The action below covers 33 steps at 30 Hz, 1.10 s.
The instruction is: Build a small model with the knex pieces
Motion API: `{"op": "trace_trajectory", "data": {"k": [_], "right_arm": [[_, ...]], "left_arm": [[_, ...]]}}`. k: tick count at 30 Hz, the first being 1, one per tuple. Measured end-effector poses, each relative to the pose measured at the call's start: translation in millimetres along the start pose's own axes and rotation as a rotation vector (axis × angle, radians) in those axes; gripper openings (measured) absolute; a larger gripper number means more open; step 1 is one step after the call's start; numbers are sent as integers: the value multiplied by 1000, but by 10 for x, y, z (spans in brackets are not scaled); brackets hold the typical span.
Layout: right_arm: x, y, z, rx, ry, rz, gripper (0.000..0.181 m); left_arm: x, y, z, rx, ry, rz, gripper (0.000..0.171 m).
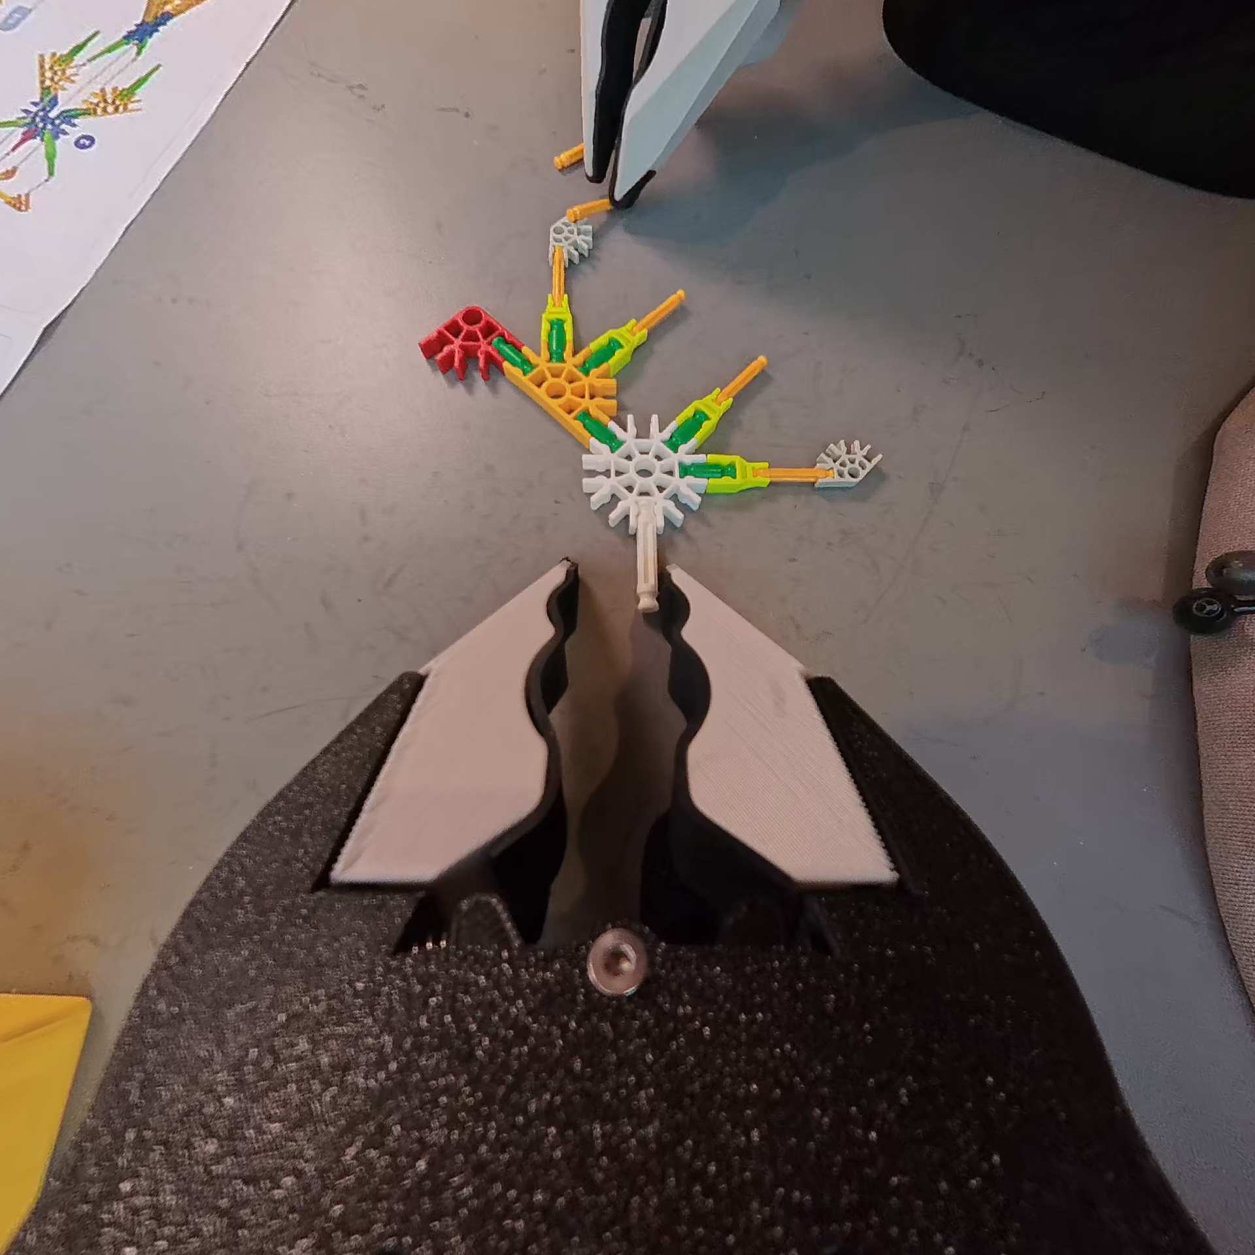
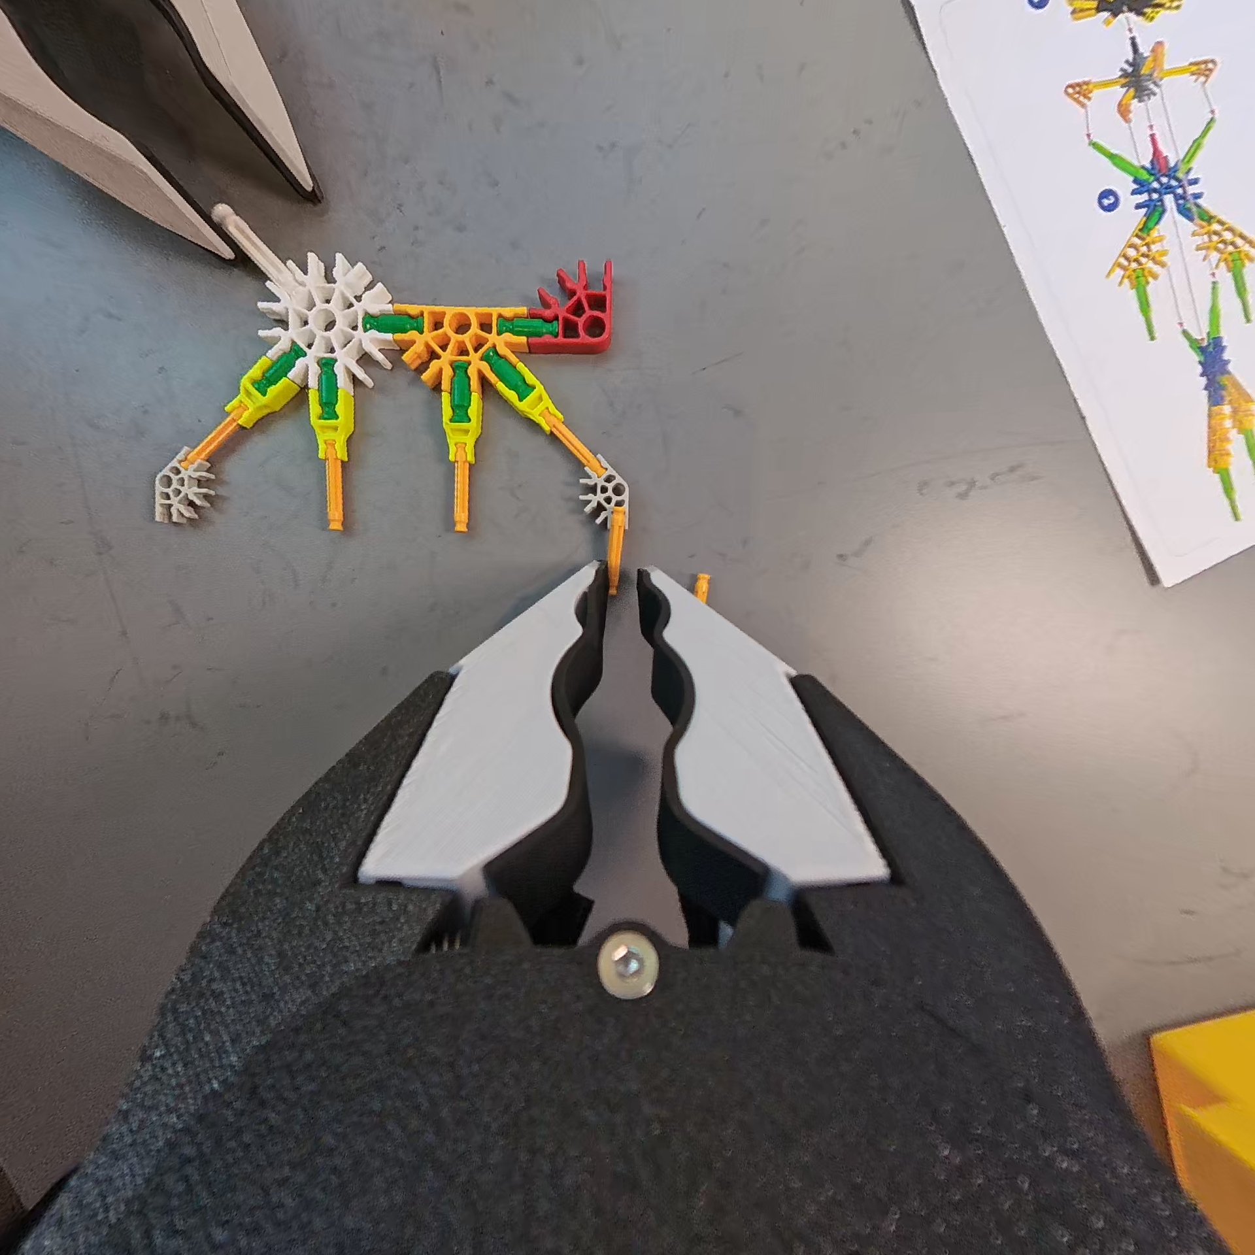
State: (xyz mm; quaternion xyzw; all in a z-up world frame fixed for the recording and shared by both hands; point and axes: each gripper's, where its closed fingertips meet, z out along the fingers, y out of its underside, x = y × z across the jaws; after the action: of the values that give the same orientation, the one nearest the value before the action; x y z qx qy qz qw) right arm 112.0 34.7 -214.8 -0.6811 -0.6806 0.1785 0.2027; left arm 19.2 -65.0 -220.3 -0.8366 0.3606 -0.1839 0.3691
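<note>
The grey desk (image 1: 238, 543) carries everything here. On it lies a white instruction sheet (image 2: 1120, 285) with coloured building pictures; its edges are cut off in both views, and I do not give its small marks. A yellow box (image 2: 1209, 1114) shows only as a corner.

The flat toy model (image 2: 407, 353) lies in the middle of the desk: a white wheel connector (image 1: 642, 470), an orange half-wheel connector (image 1: 564, 390), a red corner piece (image 1: 462, 339), green and orange rods, and small grey connectors.

The left tongs (image 1: 621, 570) point along the desk, the jaws apart, with the white rod (image 1: 647, 557) of the wheel between their tips, just beside one finger.

The right tongs (image 2: 621, 574) are nearly together; a short orange rod (image 2: 616, 547) from a grey connector (image 2: 604, 496) reaches between the tips, but I cannot tell if they press it. A loose orange rod (image 2: 701, 585) is half hidden behind one finger.
</note>
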Motion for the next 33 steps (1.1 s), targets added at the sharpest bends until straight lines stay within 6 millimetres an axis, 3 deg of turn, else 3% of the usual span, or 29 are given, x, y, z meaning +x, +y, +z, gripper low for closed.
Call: {"op": "trace_trajectory", "data": {"k": [11, 26, 33], "right_arm": [[-1, -158, 28, 26, -30, -10, 0], [-42, -125, 94, -125, -70, -101, 0], [-117, -167, 138, -311, -138, -190, 0]], "left_arm": [[-3, 1, -1, -1, -2, 4, 24], [-6, 5, -3, 2, 3, 0, 24], [-19, 1, 1, 11, 3, -11, 21]]}}
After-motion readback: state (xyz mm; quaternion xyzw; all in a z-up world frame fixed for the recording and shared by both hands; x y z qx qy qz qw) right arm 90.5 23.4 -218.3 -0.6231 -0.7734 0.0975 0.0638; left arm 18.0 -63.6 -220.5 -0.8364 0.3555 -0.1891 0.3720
